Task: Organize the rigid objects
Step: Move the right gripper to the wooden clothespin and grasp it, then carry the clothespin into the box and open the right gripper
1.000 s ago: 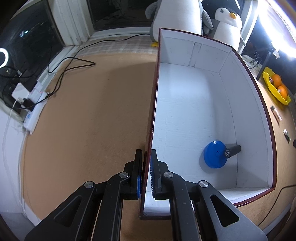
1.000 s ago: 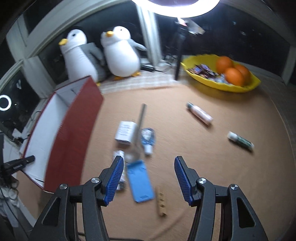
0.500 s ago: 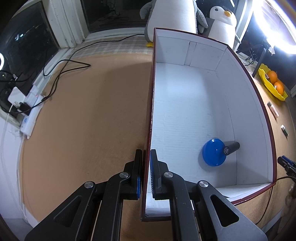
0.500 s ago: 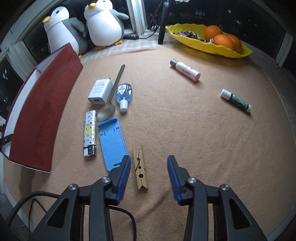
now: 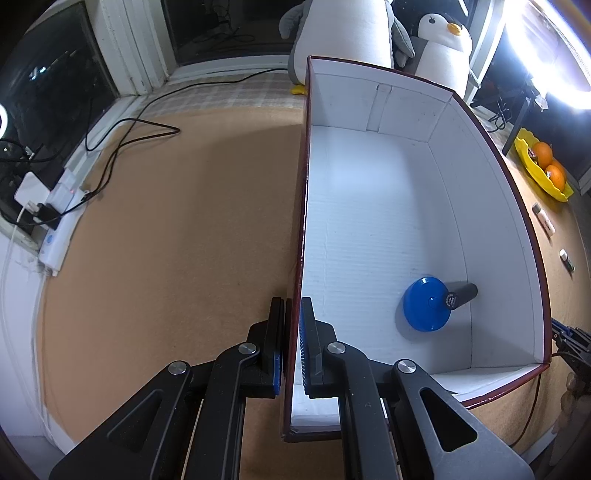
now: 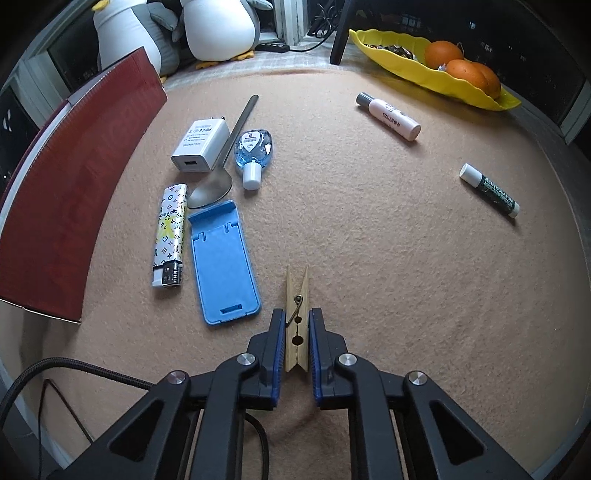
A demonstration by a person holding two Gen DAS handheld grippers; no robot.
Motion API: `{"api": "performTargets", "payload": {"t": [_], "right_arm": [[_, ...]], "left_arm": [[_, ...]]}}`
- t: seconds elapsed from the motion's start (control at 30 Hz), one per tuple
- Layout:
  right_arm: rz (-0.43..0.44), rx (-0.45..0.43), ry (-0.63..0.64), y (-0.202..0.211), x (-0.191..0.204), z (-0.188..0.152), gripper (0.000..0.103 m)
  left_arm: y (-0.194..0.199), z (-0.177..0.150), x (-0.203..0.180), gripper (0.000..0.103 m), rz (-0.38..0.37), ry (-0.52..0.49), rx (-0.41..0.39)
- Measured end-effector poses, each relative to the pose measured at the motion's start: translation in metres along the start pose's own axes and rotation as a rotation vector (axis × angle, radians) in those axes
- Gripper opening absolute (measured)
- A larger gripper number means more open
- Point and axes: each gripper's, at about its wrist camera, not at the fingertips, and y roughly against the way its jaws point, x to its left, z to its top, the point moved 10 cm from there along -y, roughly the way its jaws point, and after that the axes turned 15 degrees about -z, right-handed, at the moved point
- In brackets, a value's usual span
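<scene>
So my right claw (image 6: 297,341) has just been closing and now pinches the small wooden spring clothespin (image 6: 297,317) lying on the tan felt tabletop (image 6: 388,280), its tip poking out ahead of my fingers. Just left of that claw lies a flat blue plastic phone stand (image 6: 221,266). My left claw (image 5: 292,347) is clamped on the near wall of the white-lined red cardboard box (image 5: 373,206).

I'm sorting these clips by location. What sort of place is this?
Probably a home room used for filming: plush penguins by a dark window, a yellow fruit tray with oranges on a felt-covered table, and a ring light.
</scene>
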Motion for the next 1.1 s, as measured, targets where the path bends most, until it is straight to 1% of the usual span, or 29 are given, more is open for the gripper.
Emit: {"api": "performTargets", "payload": {"t": [0.1, 0.23, 0.37, 0.53, 0.63, 0.77, 0.93, 1.1], "right_arm": [[0.001, -0.005, -0.009, 0.001, -0.001, 0.001, 0.011], [-0.001, -0.034, -0.019, 0.012, -0.002, 0.008, 0.011], [0.009, -0.087, -0.015, 0.033, 0.0, 0.023, 0.011], [0.047, -0.165, 0.012, 0.065, 0.015, 0.049, 0.011], [0.079, -0.219, 0.045, 0.085, 0.033, 0.066, 0.011], [0.129, -0.276, 0.093, 0.111, 0.06, 0.077, 0.011], [0.185, -0.325, 0.161, 0.133, 0.094, 0.086, 0.011], [0.245, -0.361, 0.246, 0.15, 0.136, 0.09, 0.011]], "left_arm": [[0.001, 0.0, 0.0, 0.007, -0.002, 0.006, -0.004], [0.003, -0.001, 0.0, 0.007, -0.007, 0.017, -0.013], [0.007, -0.001, -0.001, 0.007, -0.01, 0.026, -0.025], [0.012, -0.002, -0.002, 0.007, -0.009, 0.035, -0.038], [0.014, -0.004, -0.002, 0.007, -0.008, 0.043, -0.044], [0.018, -0.005, -0.002, 0.007, -0.005, 0.052, -0.052], [0.02, -0.006, -0.002, 0.007, 0.001, 0.061, -0.061], [0.022, -0.006, -0.001, 0.006, 0.006, 0.073, -0.074]]}}
